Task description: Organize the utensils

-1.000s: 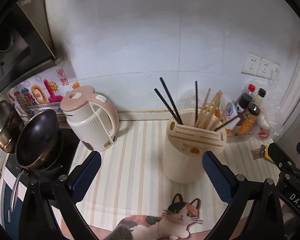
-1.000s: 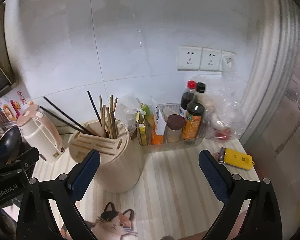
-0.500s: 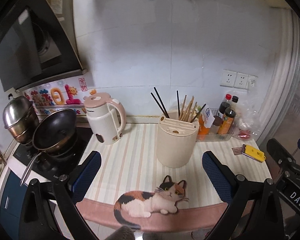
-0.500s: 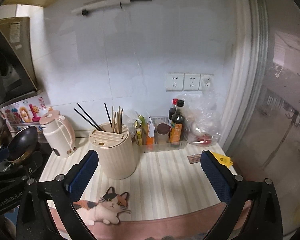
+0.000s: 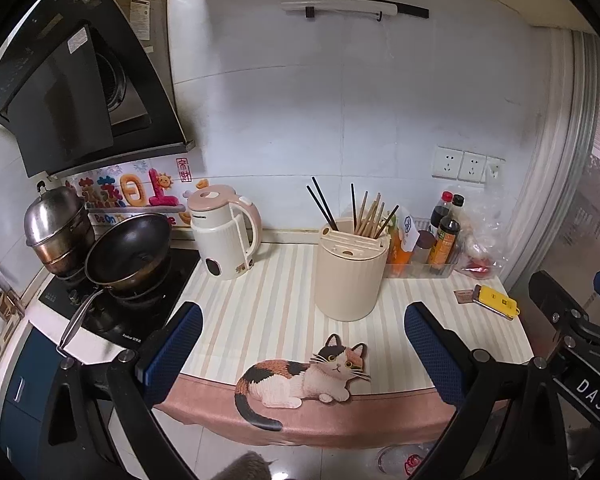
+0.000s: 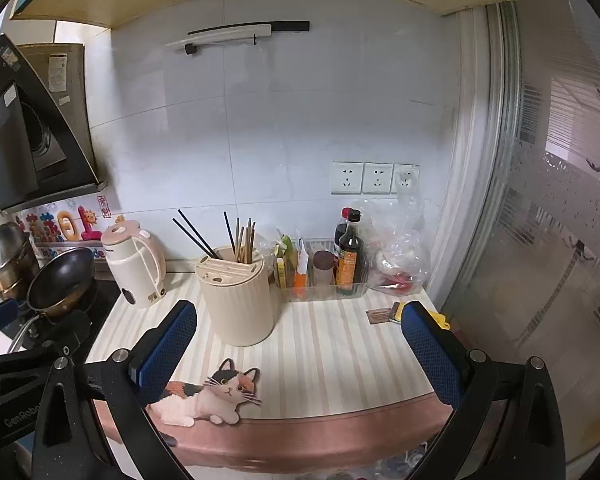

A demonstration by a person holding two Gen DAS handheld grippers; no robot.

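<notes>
Both grippers hang off the counter edge, left gripper and right gripper spread wide, holding nothing. Chopsticks stand nearly upright in the holder, straight ahead, left slightly nearer.

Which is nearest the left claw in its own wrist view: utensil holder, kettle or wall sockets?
1. Utensil holder, counter centre, just ahead of the left claw.
2. Kettle, further back on the left, beside the stove.
3. Wall sockets, up on the back wall, right.
</notes>
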